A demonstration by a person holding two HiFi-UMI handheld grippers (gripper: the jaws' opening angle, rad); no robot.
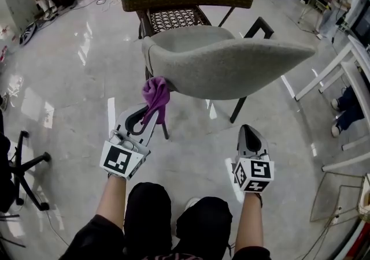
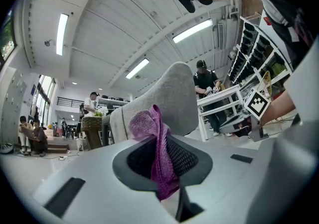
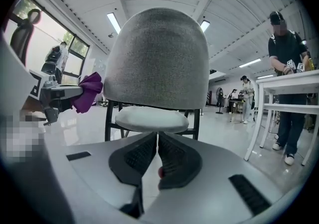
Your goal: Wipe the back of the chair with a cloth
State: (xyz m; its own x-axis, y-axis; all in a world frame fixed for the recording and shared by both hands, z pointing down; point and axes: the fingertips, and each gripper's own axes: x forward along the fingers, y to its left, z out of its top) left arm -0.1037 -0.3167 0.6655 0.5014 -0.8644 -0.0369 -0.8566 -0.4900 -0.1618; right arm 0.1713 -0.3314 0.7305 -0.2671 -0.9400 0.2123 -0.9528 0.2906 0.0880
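Our left gripper (image 1: 148,117) has its jaws clamped on the purple cloth (image 2: 157,154). The cloth runs lengthwise down the slot between the pads. Its bunched end stands out past the tips, and a short tail hangs back toward the hinge. That bunched end points ahead at the chair back (image 3: 157,58), at its left edge, just beyond the tips. From these angles we cannot tell whether the cloth is already touching the grey fabric or sits a hair short of it.

Our right gripper (image 3: 156,151) has its jaws drawn almost together on nothing. It hangs low, well short of the chair, with the seat (image 3: 152,118) straight beyond its tips.

The chair back stands upright with its rear face toward us and its seat on the far side. Its top edge is the long axis, running left to right across the line of both sets of jaws.

We judge the wipe to be at its very start, with the cloth brought up to one end. The next move calls for pressing the bunch flat onto the fabric and drawing it rightward along that axis, keeping the clamp firm so the cloth does not slip.
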